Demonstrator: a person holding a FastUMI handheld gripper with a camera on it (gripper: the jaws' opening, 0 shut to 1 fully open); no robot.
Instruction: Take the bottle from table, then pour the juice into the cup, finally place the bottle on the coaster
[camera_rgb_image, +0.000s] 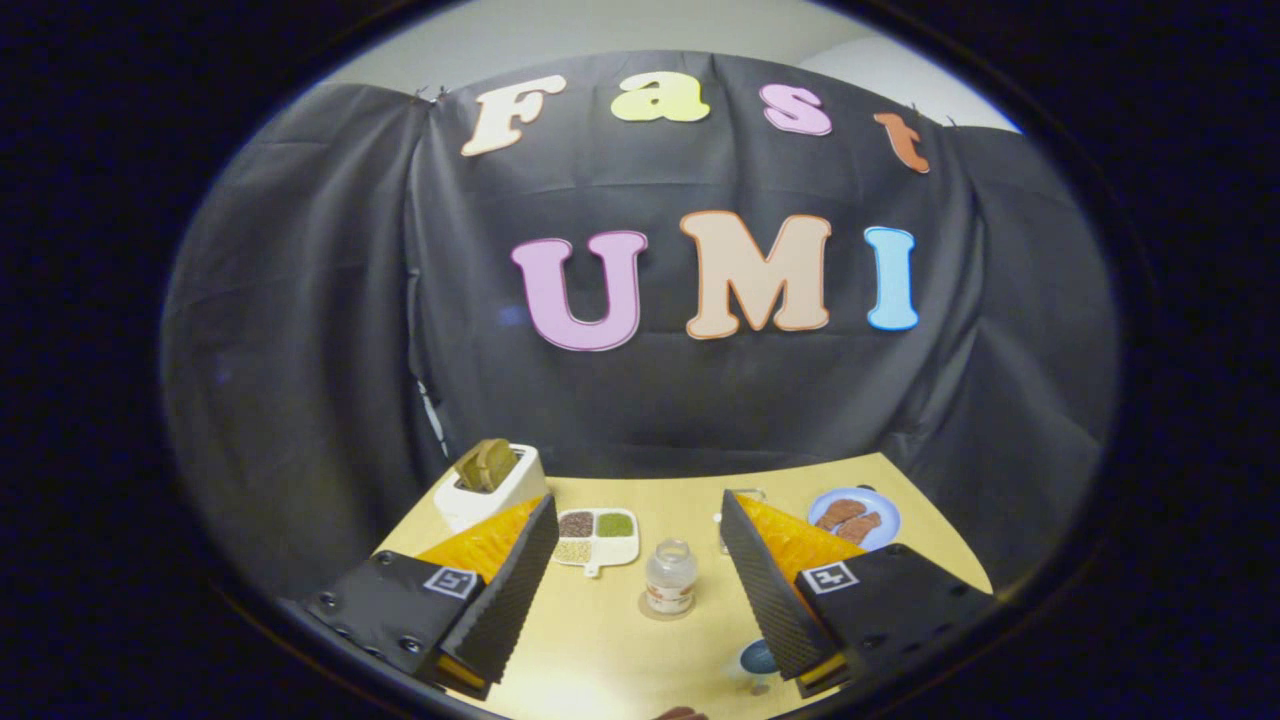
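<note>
Small clear bottle (670, 576), upright on round coaster (666, 606), mid worktop (600, 650), ahead of and between the claw (638, 545) fingers, not touching either. Prob. light, stiff plastic w/ smooth slippery wall; best taken at mid-body across the label, below the neck. Claw spread wide, holding nothing. Beyond: divided dish w/ grains (596, 535), toaster w/ bread (490, 480), blue plate w/ toast slices (853, 517). Cup-like blue item (757, 659) near right finger, hard to tell.
</note>
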